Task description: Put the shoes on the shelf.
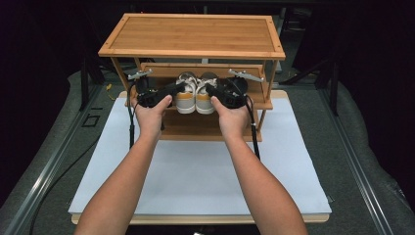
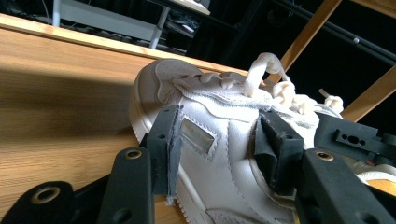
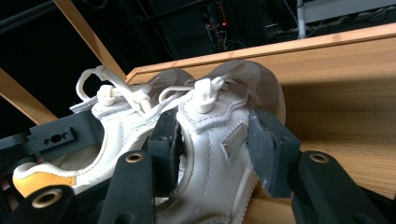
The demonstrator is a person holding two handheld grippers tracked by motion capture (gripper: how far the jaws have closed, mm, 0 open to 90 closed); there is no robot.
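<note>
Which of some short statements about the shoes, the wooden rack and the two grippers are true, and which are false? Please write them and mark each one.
1. The pair of white lace-up sneakers with yellow heels stands on the middle shelf of the bamboo wooden shoe rack. True.
2. The left gripper has its fingers on either side of one sneaker. True.
3. The right gripper hangs above the white table mat, far from the shoes. False: its fingers sit around the other sneaker on the shelf.
4. A third shoe lies on the rack's top shelf. False: the top shelf is bare.
5. The sneakers' heels point toward the person. True.
</note>
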